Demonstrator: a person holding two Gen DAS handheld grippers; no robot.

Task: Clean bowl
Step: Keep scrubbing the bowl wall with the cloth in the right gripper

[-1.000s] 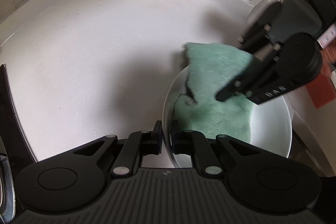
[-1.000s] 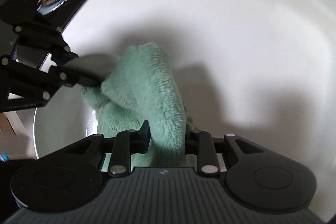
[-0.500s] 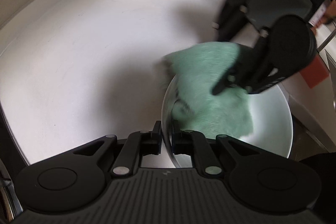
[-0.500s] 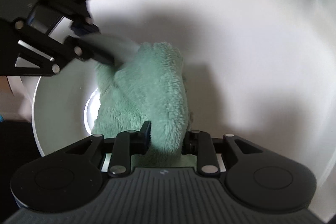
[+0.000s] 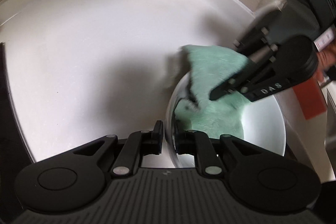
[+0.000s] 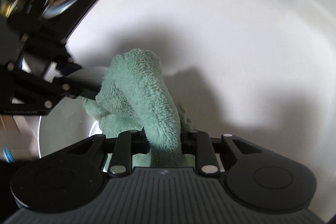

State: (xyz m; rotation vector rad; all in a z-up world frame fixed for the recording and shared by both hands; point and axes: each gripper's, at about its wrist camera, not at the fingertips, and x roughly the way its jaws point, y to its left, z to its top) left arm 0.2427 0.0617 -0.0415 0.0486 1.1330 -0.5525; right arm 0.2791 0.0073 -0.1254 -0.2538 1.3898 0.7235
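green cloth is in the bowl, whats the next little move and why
Probably sweep the green cloth toward the bare right side of the white bowl. The right gripper clamps the cloth, which covers only the left part of the inside, while the left gripper pinches the rim to steady it.

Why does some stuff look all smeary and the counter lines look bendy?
Left wrist view: the green cloth edge and bowl rim smear from motion; fisheye bends the counter. Right wrist view: cloth sharp, top-left corner blurred, soft shadows on the counter.
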